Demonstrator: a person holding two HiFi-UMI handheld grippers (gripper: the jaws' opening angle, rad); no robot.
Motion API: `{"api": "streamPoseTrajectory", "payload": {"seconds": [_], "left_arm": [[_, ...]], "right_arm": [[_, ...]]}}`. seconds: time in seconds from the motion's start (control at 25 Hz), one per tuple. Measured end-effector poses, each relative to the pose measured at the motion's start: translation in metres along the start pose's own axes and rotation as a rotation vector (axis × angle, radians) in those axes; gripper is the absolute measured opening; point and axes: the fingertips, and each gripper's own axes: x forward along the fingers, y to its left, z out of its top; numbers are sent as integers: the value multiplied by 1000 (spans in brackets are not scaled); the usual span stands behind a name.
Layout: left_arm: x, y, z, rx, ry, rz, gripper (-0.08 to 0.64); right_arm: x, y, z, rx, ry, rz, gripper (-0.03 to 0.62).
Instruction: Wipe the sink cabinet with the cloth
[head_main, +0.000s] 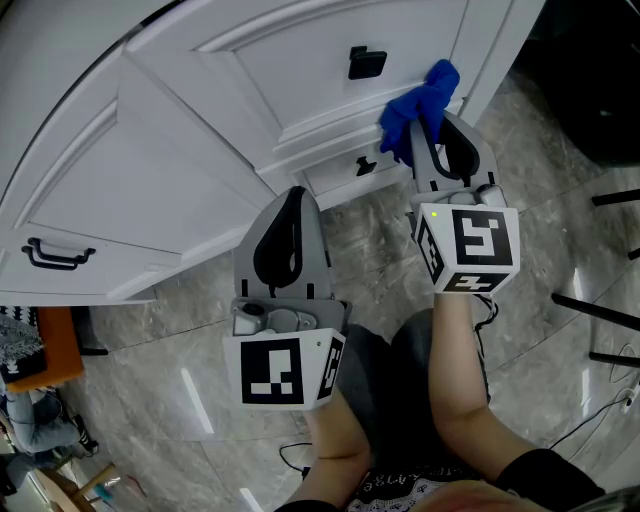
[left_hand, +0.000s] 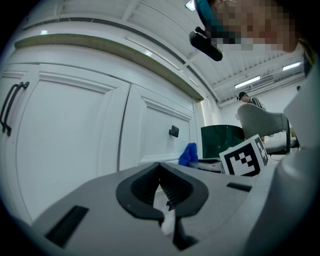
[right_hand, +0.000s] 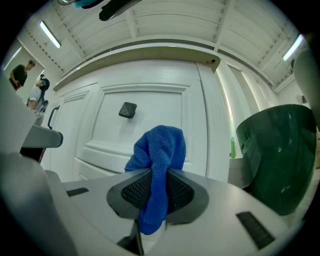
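**Blue cloth held in the right claw in front of a white sink cabinet**

Head view: The right claw (head_main: 440, 135) is closed on a blue cloth (head_main: 420, 100), which bunches up beyond its tips. Just ahead of it is the lower edge of a door of the white cabinet (head_main: 200, 120). Whether the cloth touches the door cannot be told. The left claw (head_main: 293, 205) is to the left of the right claw and nearer the person, above the grey marbled floor (head_main: 380, 240).

Left gripper view: The left claw (left_hand: 162, 187) has its jaws together with nothing between them. White cabinet doors (left_hand: 75, 140) fill the space ahead of it. The cloth (left_hand: 188, 154) is ahead and to its right.

Right gripper view: The right claw (right_hand: 157, 187) pinches the cloth (right_hand: 160, 145), with one end hanging down behind the jaws. The cabinet door (right_hand: 150, 95) stands straight ahead, and its dark knob (right_hand: 127, 110) is up and left of the claw.
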Motion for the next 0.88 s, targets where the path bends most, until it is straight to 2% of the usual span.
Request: {"api": "streamPoseTrajectory", "payload": {"seconds": [0.88], "left_arm": [[7,-6,-4,9,11,-8,5]], "right_arm": [[0,-16,-1,19,-4,-28,81]]}}
